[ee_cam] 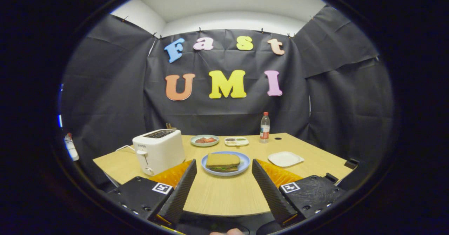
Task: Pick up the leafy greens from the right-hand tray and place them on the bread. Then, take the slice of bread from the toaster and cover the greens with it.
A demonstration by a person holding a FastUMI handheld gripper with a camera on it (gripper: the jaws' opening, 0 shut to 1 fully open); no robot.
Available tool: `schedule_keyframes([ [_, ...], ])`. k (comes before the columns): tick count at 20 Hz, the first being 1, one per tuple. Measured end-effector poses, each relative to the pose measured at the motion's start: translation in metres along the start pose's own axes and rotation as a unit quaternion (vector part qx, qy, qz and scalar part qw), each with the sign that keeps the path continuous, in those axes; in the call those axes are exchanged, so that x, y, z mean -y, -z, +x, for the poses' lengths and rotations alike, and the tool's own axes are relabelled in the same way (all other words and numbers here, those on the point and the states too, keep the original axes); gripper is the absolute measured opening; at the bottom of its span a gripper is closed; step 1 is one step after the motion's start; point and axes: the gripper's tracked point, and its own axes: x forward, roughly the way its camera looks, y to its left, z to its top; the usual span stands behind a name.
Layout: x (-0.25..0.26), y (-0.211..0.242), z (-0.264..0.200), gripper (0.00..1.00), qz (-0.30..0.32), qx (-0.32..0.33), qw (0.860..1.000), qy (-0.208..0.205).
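The wooden table (224,200) carries everything, running from under the fingers back to the black cloth wall. The gripper (224,172) hangs above its near edge with its fingers spread wide, holding nothing and touching nothing. A white toaster (159,150) stands beyond the left finger, its slots dark on top. Just ahead of the fingers and between them sits a blue plate (242,166) with the top bread slice (223,160) lying flat over a strip of leafy greens (221,168) and a lower slice. Beyond the right finger lies a white tray (285,159). Farther back are a small dish of reddish food (205,140), a divided tray (236,141), and a plastic bottle (265,127) standing upright.
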Motion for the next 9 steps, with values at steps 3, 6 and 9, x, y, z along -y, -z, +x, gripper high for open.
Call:
schedule_keyframes([
  [3,0.0052,-0.0057,0.0017,0.96,0.002,0.010,1.000,0.011],
  [6,0.0047,-0.0043,0.0017,0.96,0.015,0.006,1.000,0.011],
  [9,0.0048,-0.0034,0.0039,0.96,0.014,0.002,1.000,0.011],
])
